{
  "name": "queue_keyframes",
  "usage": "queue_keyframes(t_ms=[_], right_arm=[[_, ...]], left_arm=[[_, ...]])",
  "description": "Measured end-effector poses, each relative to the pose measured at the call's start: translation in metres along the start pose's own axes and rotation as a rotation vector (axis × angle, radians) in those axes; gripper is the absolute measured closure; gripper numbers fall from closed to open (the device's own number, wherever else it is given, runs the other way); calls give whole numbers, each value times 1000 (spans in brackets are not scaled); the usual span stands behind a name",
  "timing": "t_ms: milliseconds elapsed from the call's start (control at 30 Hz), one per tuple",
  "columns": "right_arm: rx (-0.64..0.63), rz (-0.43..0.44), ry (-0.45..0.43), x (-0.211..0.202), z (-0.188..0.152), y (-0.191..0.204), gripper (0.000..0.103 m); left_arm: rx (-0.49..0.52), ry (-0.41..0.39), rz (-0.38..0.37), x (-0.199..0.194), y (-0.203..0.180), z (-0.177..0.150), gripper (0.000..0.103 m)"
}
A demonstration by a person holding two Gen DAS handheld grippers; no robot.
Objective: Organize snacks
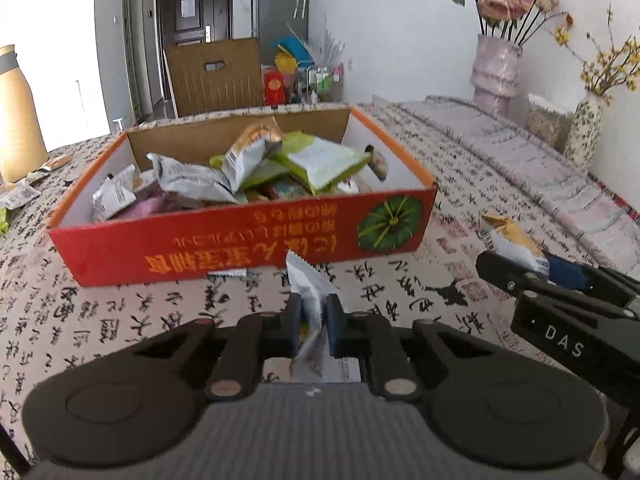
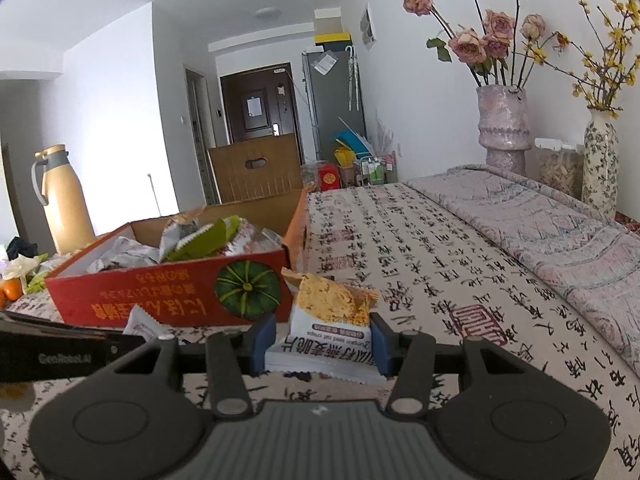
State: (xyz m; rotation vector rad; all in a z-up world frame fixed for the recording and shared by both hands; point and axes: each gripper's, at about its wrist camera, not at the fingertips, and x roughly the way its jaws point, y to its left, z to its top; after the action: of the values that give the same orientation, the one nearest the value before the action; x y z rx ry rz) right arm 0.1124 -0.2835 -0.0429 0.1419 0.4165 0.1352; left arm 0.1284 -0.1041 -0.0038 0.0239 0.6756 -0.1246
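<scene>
A tan flask [image 2: 60,200] stands at the far left of the desk [image 2: 420,264], beside the red box [image 1: 240,240] heaped with snack packets [image 1: 248,164]. In front of the box, the left tool [image 1: 313,320] is clenched on a thin silver packet [image 1: 310,300], and the right tool [image 2: 324,342] grips an oat crisp packet [image 2: 328,320]. Two flower vases [image 2: 504,128] stand far right by the wall, well apart from the box.

One red cardboard box [image 1: 240,244] heaped with foil snack packets, two packets held just in front of the box, one white-and-orange [image 2: 332,320], one silver [image 1: 310,292], two vases right of the box, one pink [image 2: 504,124], one floral [image 2: 600,168], one tan thermos [image 2: 64,200] left of it
</scene>
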Motion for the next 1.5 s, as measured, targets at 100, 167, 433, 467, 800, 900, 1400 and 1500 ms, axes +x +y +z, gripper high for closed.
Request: queue_keyframes(t_ms=[100, 167, 433, 467, 800, 900, 1400, 1500], right_arm=[[-7, 16, -12, -3, 5, 5, 54], [-14, 34, -25, -5, 11, 11, 54], [-70, 81, -92, 7, 53, 40, 54], [-77, 85, -95, 14, 60, 45, 54], [-79, 101, -9, 99, 107, 69, 53], [-82, 101, 20, 114, 107, 72, 43], [-72, 79, -21, 56, 89, 71, 0], [-88, 85, -31, 29, 79, 72, 0]], left_arm=[[-6, -34, -13, -11, 6, 7, 90], [-14, -71, -19, -21, 12, 14, 90], [-41, -197, 26, -41, 39, 63, 90], [-44, -211, 40, -40, 43, 70, 90], [-88, -193, 148, 14, 87, 112, 89], [-100, -163, 175, 27, 98, 110, 79], [-94, -284, 192, -41, 119, 57, 0], [-60, -307, 179, -64, 115, 36, 0]])
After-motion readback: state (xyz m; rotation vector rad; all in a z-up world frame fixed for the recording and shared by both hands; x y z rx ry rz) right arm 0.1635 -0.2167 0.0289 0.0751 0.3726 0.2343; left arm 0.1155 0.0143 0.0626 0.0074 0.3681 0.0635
